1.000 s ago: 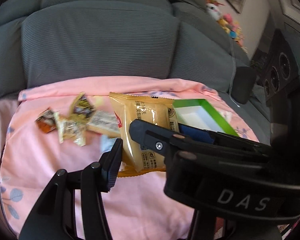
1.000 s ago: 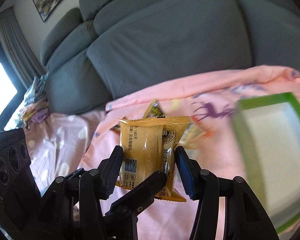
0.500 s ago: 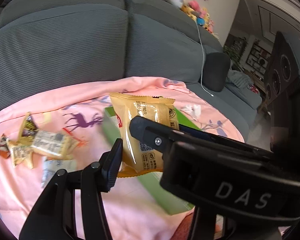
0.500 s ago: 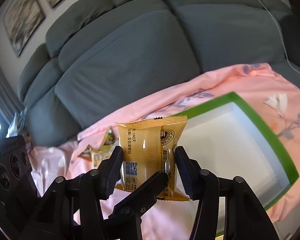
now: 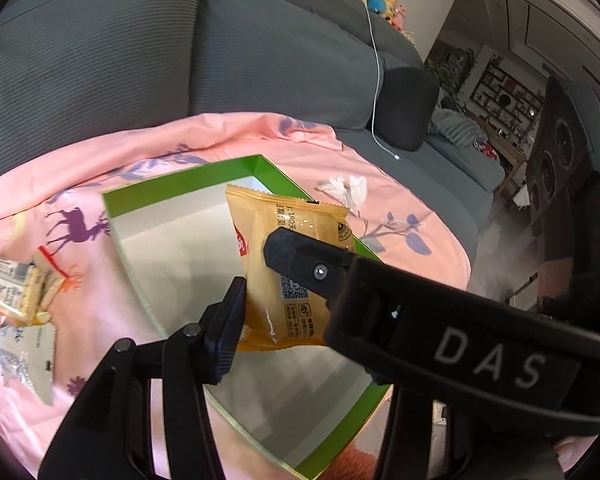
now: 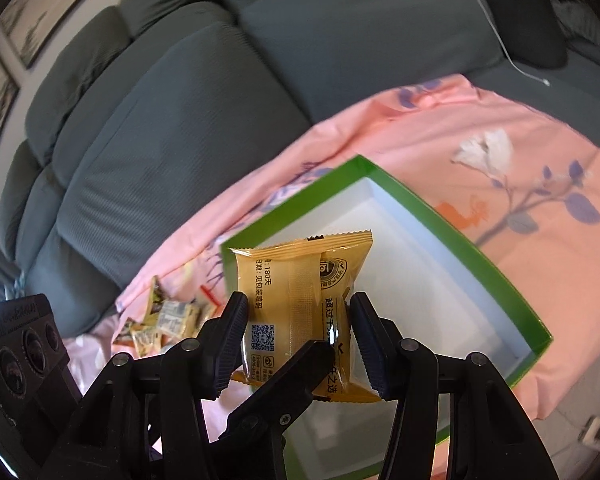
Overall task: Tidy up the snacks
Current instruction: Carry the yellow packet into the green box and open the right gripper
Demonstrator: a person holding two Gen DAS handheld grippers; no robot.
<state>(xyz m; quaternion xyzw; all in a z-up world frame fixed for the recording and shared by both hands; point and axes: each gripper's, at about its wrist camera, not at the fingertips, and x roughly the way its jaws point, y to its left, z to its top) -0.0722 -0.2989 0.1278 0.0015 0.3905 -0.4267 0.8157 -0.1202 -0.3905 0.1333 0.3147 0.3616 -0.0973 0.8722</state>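
An orange snack packet (image 6: pixel 300 300) hangs upright over the green-rimmed box (image 6: pixel 440 216) with a white inside. My right gripper (image 6: pixel 300 332) is shut on the packet, one pad on each side. In the left wrist view the same packet (image 5: pixel 284 248) rests against the left finger (image 5: pixel 224 328) of my left gripper (image 5: pixel 296 312). The right gripper's black arm crosses in front and hides my left gripper's other finger. The box (image 5: pixel 180 184) lies on a pink cloth, directly under the packet, and nothing is in it.
A pile of small wrapped snacks (image 5: pixel 16 292) lies on the pink cloth (image 5: pixel 100 360) left of the box, also visible as a pile (image 6: pixel 168 320). The grey sofa back (image 5: pixel 140 60) rises behind. A white cable (image 5: pixel 376 80) and a black cushion (image 5: pixel 408 108) lie to the right.
Both grippers have carried the orange packet to the right, away from the snack pile and over the green box. The box now fills the space under the packet.
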